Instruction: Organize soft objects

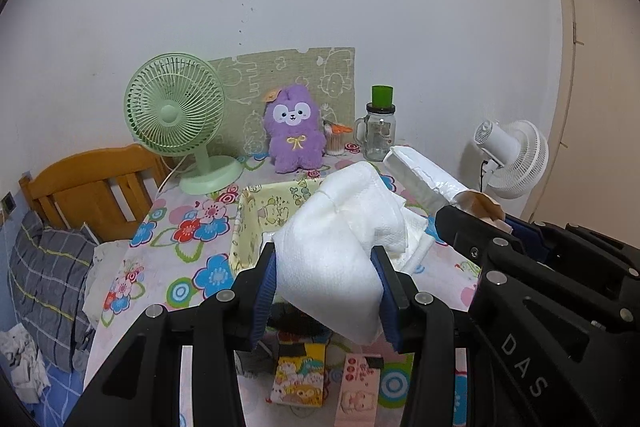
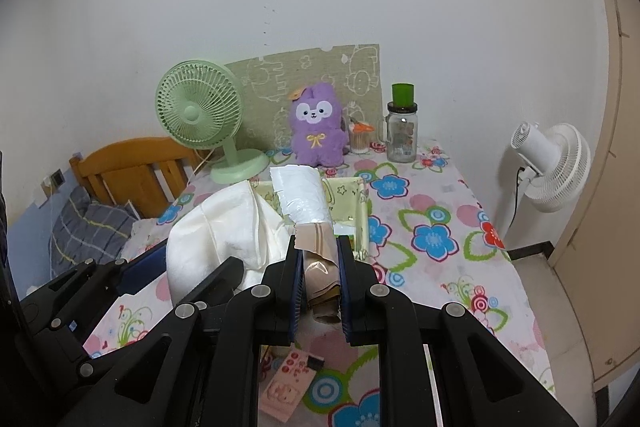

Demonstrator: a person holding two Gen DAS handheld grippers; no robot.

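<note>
Overhead, left gripper [image 1: 326, 287] clamping white tissue pack [image 1: 340, 239], above basket [image 1: 250, 223] rim.

"DAS" on the right gripper [image 1: 472, 211] body

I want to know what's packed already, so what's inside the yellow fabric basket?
The yellow basket shows a little white material on its floor; the white cloth and the plastic-wrapped pack held above it hide most of the inside.

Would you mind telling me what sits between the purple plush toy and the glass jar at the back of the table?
A small clear cup of thin sticks stands between the purple plush toy and the glass jar; both wrist views show it.
</note>
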